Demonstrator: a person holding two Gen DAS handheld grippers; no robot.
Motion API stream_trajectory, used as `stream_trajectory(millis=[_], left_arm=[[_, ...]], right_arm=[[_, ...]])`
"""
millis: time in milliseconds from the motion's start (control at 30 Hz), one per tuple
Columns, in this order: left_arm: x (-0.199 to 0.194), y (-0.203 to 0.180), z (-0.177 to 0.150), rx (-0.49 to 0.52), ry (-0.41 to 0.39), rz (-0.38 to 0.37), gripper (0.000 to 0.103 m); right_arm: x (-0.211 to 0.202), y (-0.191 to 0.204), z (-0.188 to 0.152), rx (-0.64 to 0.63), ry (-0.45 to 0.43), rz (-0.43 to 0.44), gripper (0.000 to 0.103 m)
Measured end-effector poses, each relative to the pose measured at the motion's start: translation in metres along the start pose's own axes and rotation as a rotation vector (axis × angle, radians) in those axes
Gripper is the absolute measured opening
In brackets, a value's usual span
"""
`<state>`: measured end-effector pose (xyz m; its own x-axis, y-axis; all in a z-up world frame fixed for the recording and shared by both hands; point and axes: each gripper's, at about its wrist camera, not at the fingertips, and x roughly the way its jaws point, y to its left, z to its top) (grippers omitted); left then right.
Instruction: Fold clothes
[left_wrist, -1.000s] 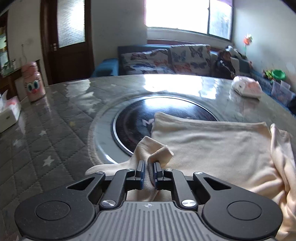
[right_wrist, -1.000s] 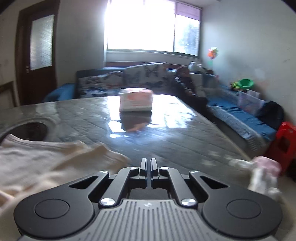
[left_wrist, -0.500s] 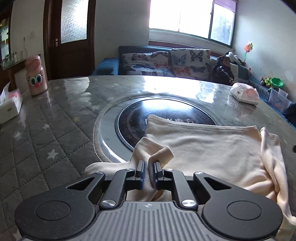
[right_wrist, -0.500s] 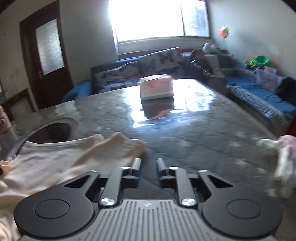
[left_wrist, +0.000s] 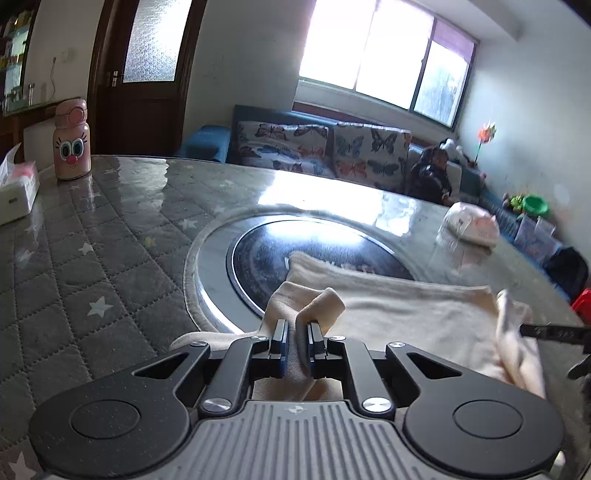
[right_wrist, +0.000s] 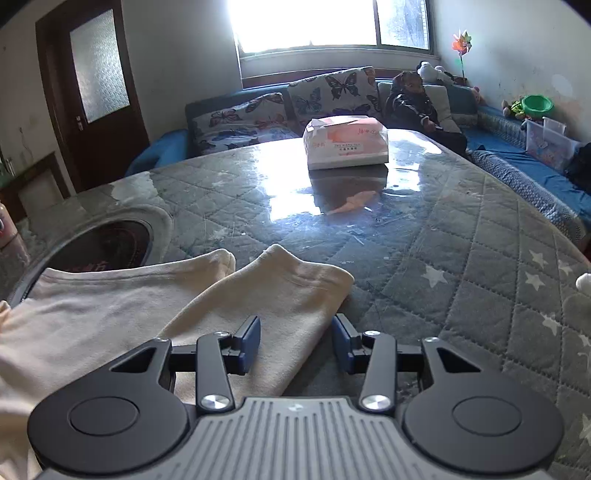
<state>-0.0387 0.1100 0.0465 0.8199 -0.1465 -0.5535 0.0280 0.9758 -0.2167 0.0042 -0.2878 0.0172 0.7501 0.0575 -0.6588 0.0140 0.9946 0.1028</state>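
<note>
A cream garment (left_wrist: 406, 314) lies spread on the quilted grey table, partly over the round black hob (left_wrist: 266, 254). My left gripper (left_wrist: 295, 341) is shut on a bunched fold of the garment at its near left corner. In the right wrist view the garment (right_wrist: 110, 314) lies at the left, and one cream sleeve (right_wrist: 280, 295) reaches toward me. My right gripper (right_wrist: 295, 339) is open, low over the table, with its jaws on either side of that sleeve. A dark tip of the right gripper shows at the right edge of the left wrist view (left_wrist: 554, 332).
A pink cartoon bottle (left_wrist: 71, 142) and a white tissue box (left_wrist: 16, 188) stand at the far left. A pink-and-white tissue pack (right_wrist: 345, 142) sits at the table's far side. A sofa (right_wrist: 314, 96) stands beyond the table, whose edge curves at the right.
My right gripper has opened wide and moved left and down until its jaws straddle the sleeve. My left gripper has kept its hold on the garment and barely shifted.
</note>
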Motion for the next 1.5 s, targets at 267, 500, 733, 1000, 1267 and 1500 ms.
stream_trajectory(millis=[267, 500, 733, 1000, 1267, 1500], left_arm=[[-0.014, 0.026, 0.008, -0.069, -0.053, -0.043, 0.010], [-0.015, 0.048, 0.006, -0.113, -0.055, -0.027, 0.009], [-0.018, 0.019, -0.002, 0.015, -0.035, -0.119, 0.029], [-0.015, 0.000, -0.013, 0.103, -0.006, -0.094, 0.048], [-0.017, -0.013, -0.016, 0.176, -0.003, -0.072, 0.050], [0.013, -0.034, -0.020, 0.244, 0.051, 0.011, 0.050]], right_arm=[[0.005, 0.016, 0.003, -0.041, 0.013, -0.067, 0.043], [0.008, 0.027, 0.006, -0.062, 0.020, -0.090, 0.037], [0.010, 0.036, 0.006, -0.083, 0.021, -0.068, 0.011], [-0.003, 0.031, 0.004, -0.108, -0.023, -0.109, 0.006], [-0.023, -0.006, -0.012, -0.077, -0.021, -0.185, 0.006], [-0.038, -0.018, -0.013, -0.055, -0.059, -0.170, 0.013]])
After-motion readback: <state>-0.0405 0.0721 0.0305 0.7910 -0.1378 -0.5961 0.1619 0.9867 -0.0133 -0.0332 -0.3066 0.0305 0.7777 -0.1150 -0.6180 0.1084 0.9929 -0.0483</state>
